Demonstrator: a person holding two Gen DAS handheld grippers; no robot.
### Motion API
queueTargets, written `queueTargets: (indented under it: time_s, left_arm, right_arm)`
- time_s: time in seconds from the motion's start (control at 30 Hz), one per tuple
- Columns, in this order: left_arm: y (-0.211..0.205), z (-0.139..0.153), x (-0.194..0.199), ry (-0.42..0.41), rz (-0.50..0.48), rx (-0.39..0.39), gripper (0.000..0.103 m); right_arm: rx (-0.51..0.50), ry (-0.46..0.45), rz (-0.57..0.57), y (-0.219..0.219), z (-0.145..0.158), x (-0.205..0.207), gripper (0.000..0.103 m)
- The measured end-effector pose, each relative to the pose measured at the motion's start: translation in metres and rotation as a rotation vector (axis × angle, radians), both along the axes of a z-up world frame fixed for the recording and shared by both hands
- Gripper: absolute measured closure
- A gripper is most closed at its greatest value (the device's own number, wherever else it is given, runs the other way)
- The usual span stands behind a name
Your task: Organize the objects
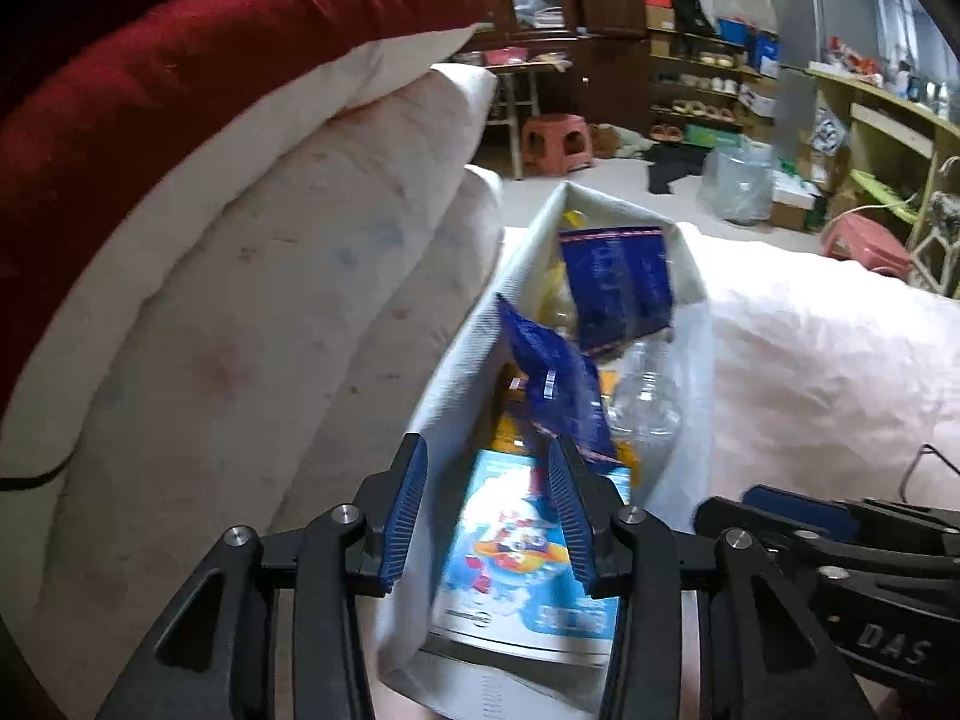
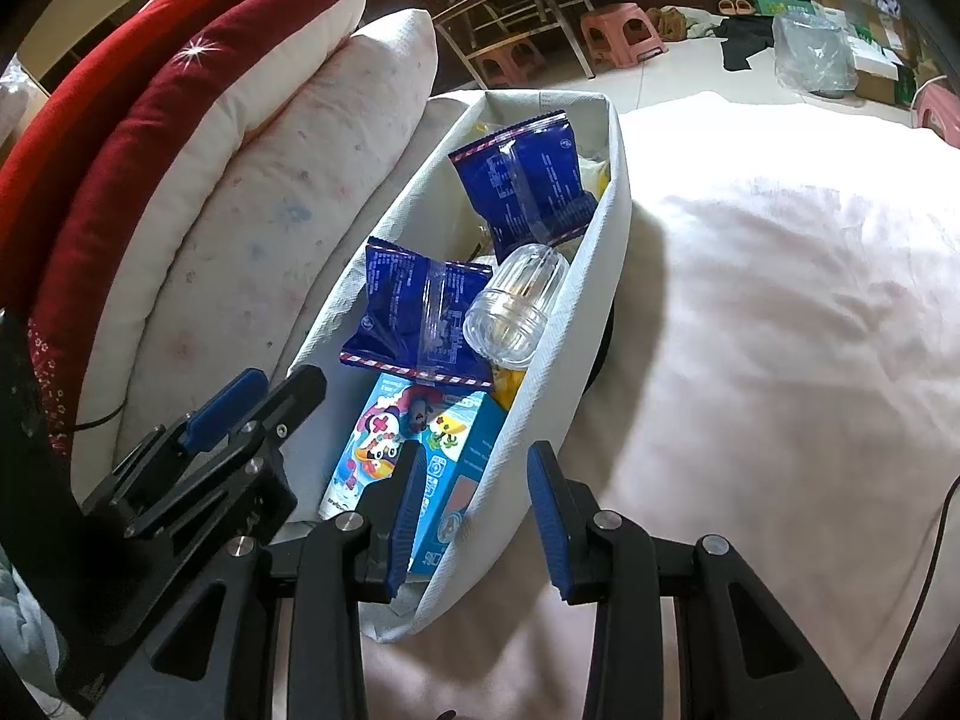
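A long white fabric bin (image 2: 600,240) (image 1: 462,360) lies on the bed. It holds two blue snack packets (image 2: 426,324) (image 2: 528,186), a clear plastic jar (image 2: 516,306) and a light-blue cartoon box (image 2: 372,438) at the near end. In the left wrist view the near packet (image 1: 558,384) is blurred, just ahead of my left gripper (image 1: 489,516). That gripper is open and straddles the bin's left wall, with the box (image 1: 516,540) under it. My right gripper (image 2: 477,504) straddles the bin's right wall near the front corner, closed onto the fabric.
Folded white and red quilts (image 2: 270,180) are stacked tight against the bin's left side. Pale pink bedding (image 2: 780,330) spreads out to the right, with a black cable (image 2: 936,540) at its edge. Pink stools (image 2: 624,30) and clutter stand on the floor beyond.
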State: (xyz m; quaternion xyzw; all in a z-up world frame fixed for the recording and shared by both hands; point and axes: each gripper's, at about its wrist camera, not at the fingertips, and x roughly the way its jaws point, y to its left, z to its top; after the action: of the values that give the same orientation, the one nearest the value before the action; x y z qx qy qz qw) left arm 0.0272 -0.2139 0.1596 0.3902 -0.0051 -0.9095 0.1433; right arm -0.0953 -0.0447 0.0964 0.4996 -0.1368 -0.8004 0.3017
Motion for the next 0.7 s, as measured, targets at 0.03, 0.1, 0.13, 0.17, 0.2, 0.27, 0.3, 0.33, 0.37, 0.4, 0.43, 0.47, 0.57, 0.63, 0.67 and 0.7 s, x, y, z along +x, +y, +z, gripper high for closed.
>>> queueTargets:
  time_s: [0.03, 0.1, 0.13, 0.17, 0.2, 0.27, 0.3, 0.33, 0.37, 0.4, 0.43, 0.47, 0.57, 0.63, 0.67, 0.7]
  left_arm:
    - [0.0002, -0.0005, -0.0001, -0.002, -0.008, 0.011, 0.061]
    - [0.0018, -0.0016, -0.0013, -0.011, -0.023, 0.023, 0.061]
    - [0.0027, -0.0023, -0.0015, -0.012, -0.023, 0.017, 0.061]
    - [0.0029, -0.0032, -0.0016, -0.014, -0.024, 0.015, 0.061]
    - [0.0031, -0.004, -0.0021, -0.019, -0.027, 0.016, 0.061]
    - [0.0032, -0.0046, -0.0013, -0.021, -0.026, 0.023, 0.061]
    - [0.0027, -0.0045, -0.0013, -0.021, -0.025, 0.027, 0.061]
    - [0.0021, -0.0046, -0.0013, -0.021, -0.026, 0.032, 0.061]
    - [0.0017, -0.0042, -0.0017, -0.021, -0.026, 0.034, 0.061]
    - [0.0015, -0.0041, -0.0018, -0.021, -0.026, 0.034, 0.061]
    - [0.0015, -0.004, -0.0022, -0.021, -0.025, 0.035, 0.061]
    - [0.0011, -0.0043, -0.0025, -0.023, -0.024, 0.037, 0.061]
    - [-0.0002, -0.0051, -0.0031, -0.025, -0.026, 0.044, 0.061]
    - [0.0, -0.0053, -0.003, -0.025, -0.025, 0.042, 0.061]
    - [-0.0001, -0.0056, -0.0033, -0.025, -0.023, 0.039, 0.061]
    - [0.0, -0.0059, -0.0036, -0.025, -0.023, 0.037, 0.061]
  right_arm:
    - [0.002, -0.003, 0.0, -0.0002, -0.0008, -0.0002, 0.068]
    - [0.006, -0.009, 0.002, -0.0006, -0.0025, -0.0004, 0.068]
    - [0.008, -0.011, 0.004, -0.0008, -0.0031, -0.0004, 0.068]
    - [0.015, -0.008, 0.002, -0.0007, -0.0032, -0.0003, 0.068]
    - [0.018, -0.007, 0.002, -0.0006, -0.0032, -0.0004, 0.068]
    - [0.015, -0.008, 0.002, 0.0003, -0.0036, -0.0001, 0.068]
    - [0.015, -0.008, 0.002, 0.0002, -0.0035, -0.0001, 0.068]
    - [0.013, -0.008, 0.003, 0.0003, -0.0036, 0.0, 0.068]
    - [0.013, -0.008, 0.005, 0.0001, -0.0035, 0.0002, 0.068]
    - [0.015, -0.007, 0.006, -0.0001, -0.0036, 0.0003, 0.068]
    - [0.016, -0.006, 0.007, -0.0003, -0.0036, 0.0001, 0.068]
    - [0.016, -0.007, 0.008, -0.0005, -0.0038, -0.0001, 0.068]
    - [0.018, -0.011, 0.009, -0.0012, -0.0045, -0.0008, 0.068]
    - [0.016, -0.011, 0.021, -0.0017, -0.0046, -0.0015, 0.068]
    - [0.017, -0.012, 0.022, -0.0017, -0.0047, -0.0016, 0.068]
    - [0.017, -0.013, 0.022, -0.0017, -0.0047, -0.0016, 0.068]
